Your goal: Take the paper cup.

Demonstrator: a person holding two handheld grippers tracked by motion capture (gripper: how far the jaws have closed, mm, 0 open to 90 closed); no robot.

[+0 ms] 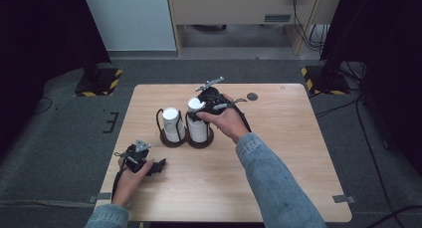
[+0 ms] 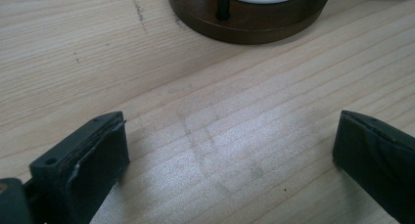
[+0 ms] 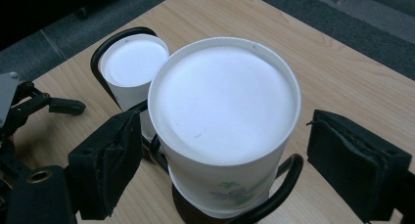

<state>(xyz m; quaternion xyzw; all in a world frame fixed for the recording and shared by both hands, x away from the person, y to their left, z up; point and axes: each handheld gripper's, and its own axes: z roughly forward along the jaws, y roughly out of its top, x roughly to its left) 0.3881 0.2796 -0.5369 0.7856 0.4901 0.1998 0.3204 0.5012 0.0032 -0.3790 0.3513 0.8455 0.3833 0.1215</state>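
Two white paper cups stand upside down on dark round bases with black wire loops, mid-table. The left cup (image 1: 171, 122) (image 3: 132, 65) stands alone. The right cup (image 1: 197, 121) (image 3: 225, 116), with a green print near its rim, sits between the jaws of my right gripper (image 1: 201, 110) (image 3: 225, 141). The jaws stand open on either side of it, with a thin gap at the right pad (image 3: 352, 160). My left gripper (image 1: 158, 165) (image 2: 230, 136) rests open on the bare wood near the front left, short of the left cup's base (image 2: 249, 18).
The wooden table (image 1: 278, 153) has a small dark disc (image 1: 252, 96) near its far edge. Black stands with hazard-striped feet (image 1: 99, 81) and cables sit on the grey floor beyond. The left gripper (image 3: 29, 104) also appears beside the cups in the right gripper view.
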